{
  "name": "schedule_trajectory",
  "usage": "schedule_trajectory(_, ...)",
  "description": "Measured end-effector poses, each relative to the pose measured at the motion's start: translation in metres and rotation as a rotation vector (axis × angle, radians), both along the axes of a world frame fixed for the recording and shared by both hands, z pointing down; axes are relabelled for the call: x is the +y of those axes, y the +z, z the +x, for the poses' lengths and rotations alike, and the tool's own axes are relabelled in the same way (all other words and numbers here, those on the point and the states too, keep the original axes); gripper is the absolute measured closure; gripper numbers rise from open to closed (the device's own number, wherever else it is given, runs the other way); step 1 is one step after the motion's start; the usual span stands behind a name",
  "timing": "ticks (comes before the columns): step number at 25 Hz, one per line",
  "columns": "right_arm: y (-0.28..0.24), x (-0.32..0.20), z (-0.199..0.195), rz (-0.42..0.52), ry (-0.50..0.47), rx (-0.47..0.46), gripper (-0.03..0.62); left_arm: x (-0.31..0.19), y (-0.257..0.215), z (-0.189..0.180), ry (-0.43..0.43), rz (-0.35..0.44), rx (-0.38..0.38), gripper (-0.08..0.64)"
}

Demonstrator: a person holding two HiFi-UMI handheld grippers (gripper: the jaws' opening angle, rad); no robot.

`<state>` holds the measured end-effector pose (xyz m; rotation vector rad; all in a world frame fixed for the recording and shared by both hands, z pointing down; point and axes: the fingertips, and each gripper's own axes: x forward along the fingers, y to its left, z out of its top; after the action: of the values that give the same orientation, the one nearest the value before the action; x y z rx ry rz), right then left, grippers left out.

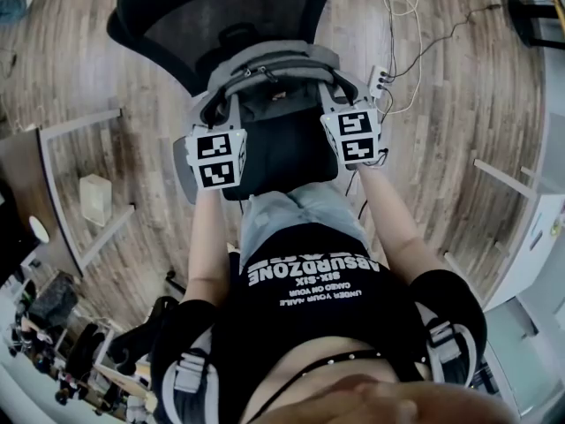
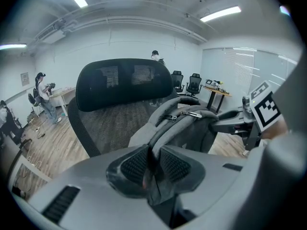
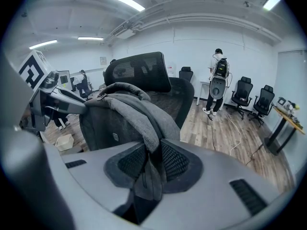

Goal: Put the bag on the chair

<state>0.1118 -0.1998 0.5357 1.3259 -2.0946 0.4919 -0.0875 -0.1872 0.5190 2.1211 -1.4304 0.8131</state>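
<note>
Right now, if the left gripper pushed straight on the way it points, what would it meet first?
The grey backpack: the left gripper's fingers pinch its strap, and its body lies directly ahead. Behind it, probably, the office chair's mesh backrest, though depth is unclear.

The room is bright. Long white lights (image 2: 219,14) on the ceiling shine down, and they glow so hard that they look washed out. Shadows are soft. All three pictures bend like a fishbowl, with dark, rounded corners. In the head view the wooden floor (image 1: 477,117) curves at the sides and has a little shine. The chair (image 2: 120,80) and the bag (image 2: 187,123) look sharp. The people (image 2: 45,97) far off look small and fuzzy.
</note>
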Motion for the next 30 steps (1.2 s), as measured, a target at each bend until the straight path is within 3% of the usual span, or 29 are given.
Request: schedule_trajectory(30,0.038,-0.003,-0.001,-0.077,-0.021,0.052,0.500,0.001,0.034,0.000,-0.010,-0.063,-0.016,0.471)
